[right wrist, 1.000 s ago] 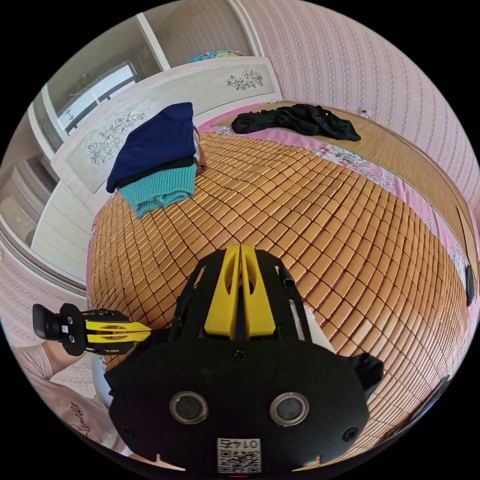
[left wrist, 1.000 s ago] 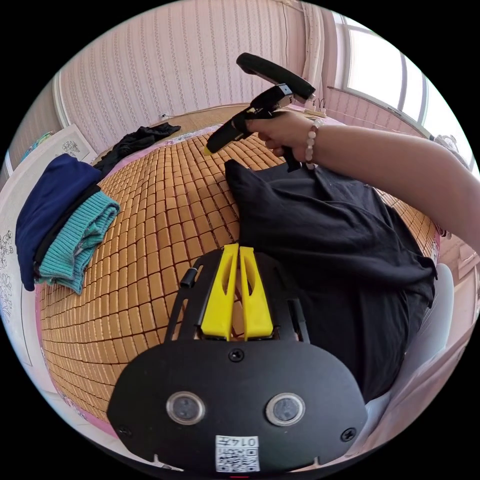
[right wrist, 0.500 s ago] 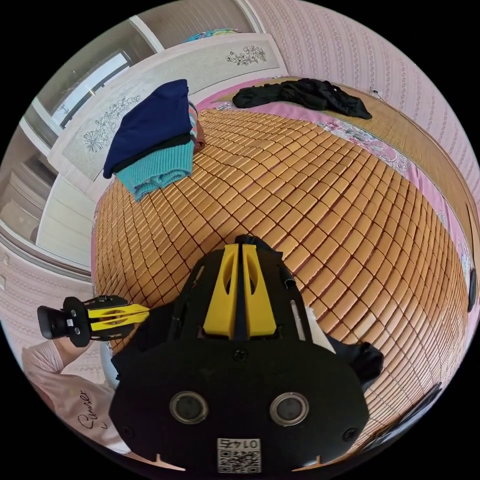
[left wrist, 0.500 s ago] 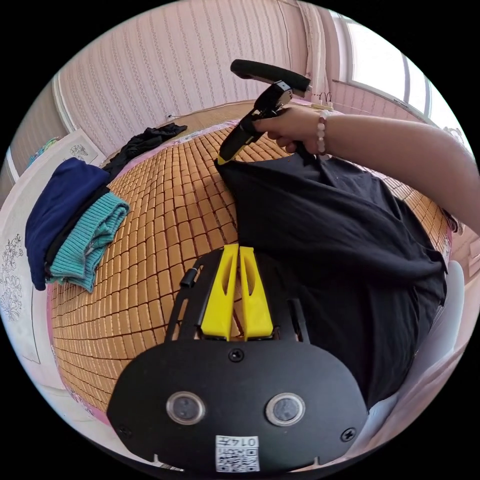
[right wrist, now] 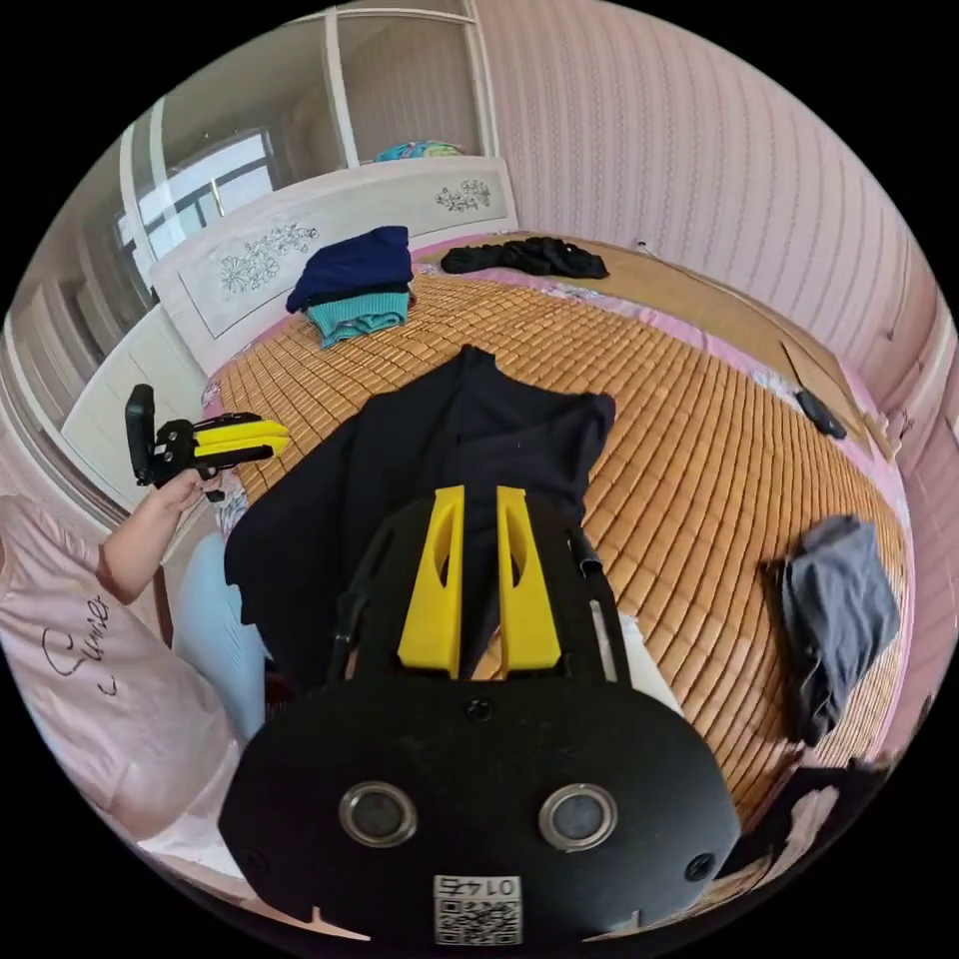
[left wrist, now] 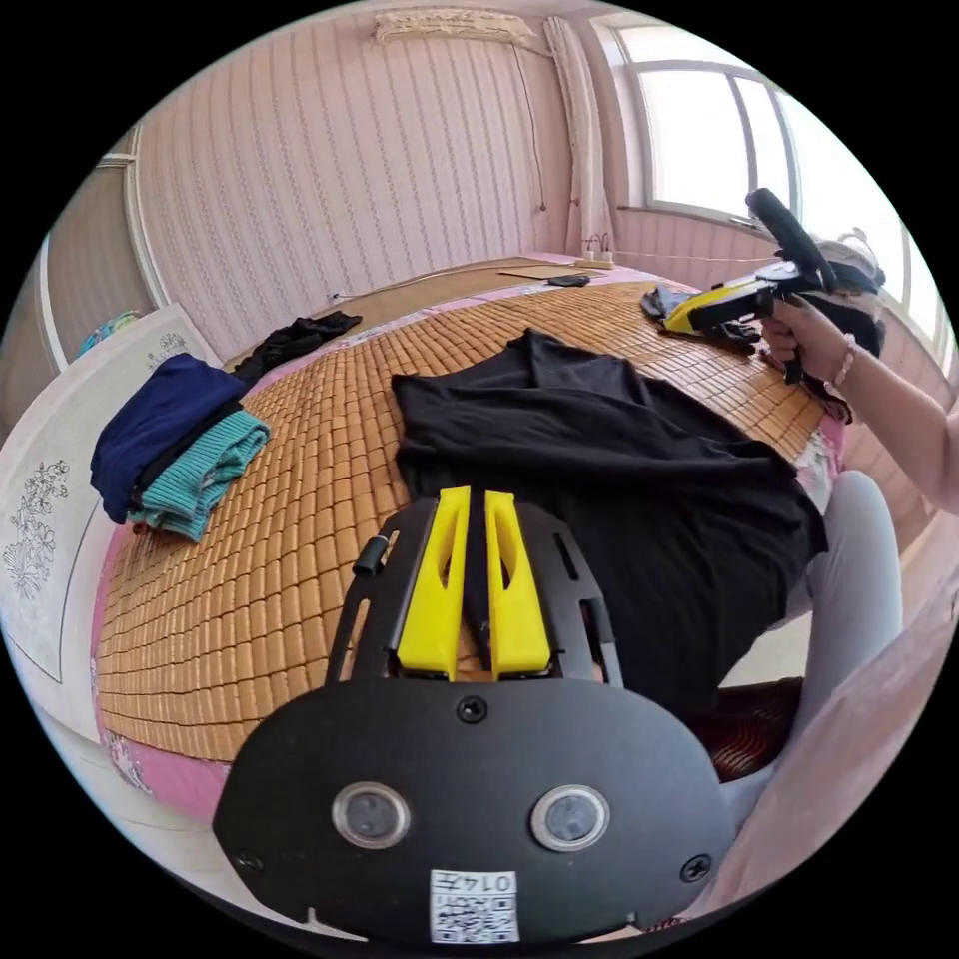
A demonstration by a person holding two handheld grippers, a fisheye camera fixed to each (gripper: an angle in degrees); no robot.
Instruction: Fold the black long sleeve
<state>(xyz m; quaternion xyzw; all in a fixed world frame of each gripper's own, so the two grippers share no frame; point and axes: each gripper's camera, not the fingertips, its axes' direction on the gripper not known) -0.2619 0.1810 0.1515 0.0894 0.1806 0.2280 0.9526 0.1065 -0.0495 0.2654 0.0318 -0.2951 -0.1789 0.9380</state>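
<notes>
- Left gripper view: black long sleeve (left wrist: 589,450) lies spread on the woven bamboo mat (left wrist: 300,479), its near edge hanging off the bed's near side beside the person's leg (left wrist: 849,559).
- Bare mat between the shirt and the folded pile (left wrist: 175,450), which sits near the headboard (left wrist: 60,470) edge; a dark crumpled garment (left wrist: 295,338) lies at the far mat edge.
- Left gripper (left wrist: 468,499) jaws are a narrow slit apart, nothing between them, hovering over the shirt's near edge; contact with the cloth can't be judged.
- Right gripper (left wrist: 674,320) is raised in a hand (left wrist: 809,340) over the far right of the bed, jaws look closed together, empty.
- Right gripper view: black long sleeve (right wrist: 440,450) is mid-mat, one side draping off the bed edge by the person.
- Wide free mat to the right of it; a grey garment (right wrist: 834,619) lies near the right edge, well apart from the shirt.
- Right gripper (right wrist: 478,494) jaws are slightly parted, holding nothing, above the shirt.
- Left gripper (right wrist: 280,435) is off the bed's side, jaws together, empty.
- Folded pile (right wrist: 360,285) sits by the headboard (right wrist: 270,255); no containers in view.
</notes>
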